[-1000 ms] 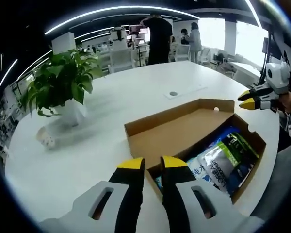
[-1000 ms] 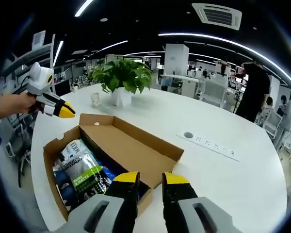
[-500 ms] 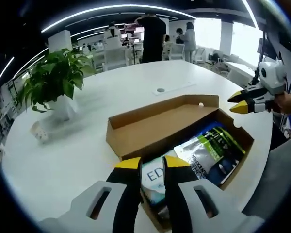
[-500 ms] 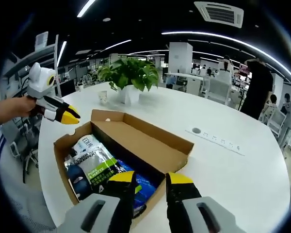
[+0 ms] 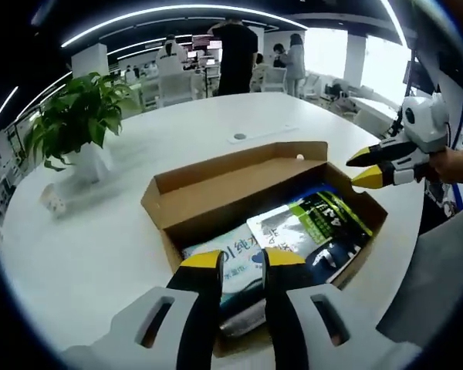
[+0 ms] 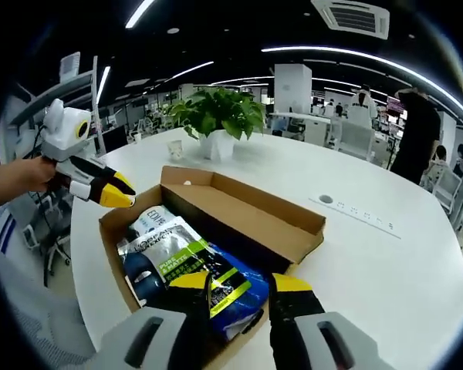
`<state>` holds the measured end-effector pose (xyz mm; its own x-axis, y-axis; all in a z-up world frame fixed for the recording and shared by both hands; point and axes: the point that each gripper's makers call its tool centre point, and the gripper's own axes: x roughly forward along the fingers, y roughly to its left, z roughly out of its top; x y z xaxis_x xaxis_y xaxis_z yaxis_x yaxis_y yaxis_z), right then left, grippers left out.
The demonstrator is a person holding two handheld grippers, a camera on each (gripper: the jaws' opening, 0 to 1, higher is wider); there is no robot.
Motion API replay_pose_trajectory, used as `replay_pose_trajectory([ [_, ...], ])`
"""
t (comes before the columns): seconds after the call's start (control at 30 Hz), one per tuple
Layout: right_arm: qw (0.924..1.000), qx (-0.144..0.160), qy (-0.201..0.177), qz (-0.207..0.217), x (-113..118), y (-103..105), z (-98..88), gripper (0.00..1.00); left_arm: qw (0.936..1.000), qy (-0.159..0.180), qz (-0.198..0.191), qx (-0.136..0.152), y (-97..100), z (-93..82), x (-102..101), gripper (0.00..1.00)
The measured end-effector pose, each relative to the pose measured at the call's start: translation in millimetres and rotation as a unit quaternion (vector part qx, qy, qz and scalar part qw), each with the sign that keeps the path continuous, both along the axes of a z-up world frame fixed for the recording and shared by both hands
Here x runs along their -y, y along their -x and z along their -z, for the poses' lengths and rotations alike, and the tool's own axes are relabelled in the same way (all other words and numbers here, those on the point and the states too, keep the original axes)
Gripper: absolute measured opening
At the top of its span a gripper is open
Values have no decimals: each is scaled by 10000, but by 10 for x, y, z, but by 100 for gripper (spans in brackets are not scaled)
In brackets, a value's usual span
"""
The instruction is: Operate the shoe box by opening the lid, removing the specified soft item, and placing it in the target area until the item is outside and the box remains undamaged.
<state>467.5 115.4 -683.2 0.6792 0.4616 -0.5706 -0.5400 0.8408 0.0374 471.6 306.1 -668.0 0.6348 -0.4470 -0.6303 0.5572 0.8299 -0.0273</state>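
Shoe box [image 5: 216,196] sits lid-open near the table [image 5: 100,247] edge, glossy soft packs [image 6: 181,266] inside. Left gripper [image 5: 243,262] hovers over 1 end, jaws slightly apart; right gripper [image 6: 243,287] over the other, moderately apart, holding nothing.

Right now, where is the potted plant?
In the left gripper view the plant stands on the white table, upper left, beyond the open box, beside a small cup.

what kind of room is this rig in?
Most likely an open-plan office. A large white round table carries the open shoe box and a potted plant; behind it stand rows of desks and chairs, under long ceiling strip lights.
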Motion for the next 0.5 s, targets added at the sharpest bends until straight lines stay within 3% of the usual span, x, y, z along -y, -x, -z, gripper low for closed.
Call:
replay_pose_trajectory([
  [0.5, 9996, -170, -17, -245, -74, 115, 142, 30, 9995, 218, 67, -220, 190, 163, 160, 21],
])
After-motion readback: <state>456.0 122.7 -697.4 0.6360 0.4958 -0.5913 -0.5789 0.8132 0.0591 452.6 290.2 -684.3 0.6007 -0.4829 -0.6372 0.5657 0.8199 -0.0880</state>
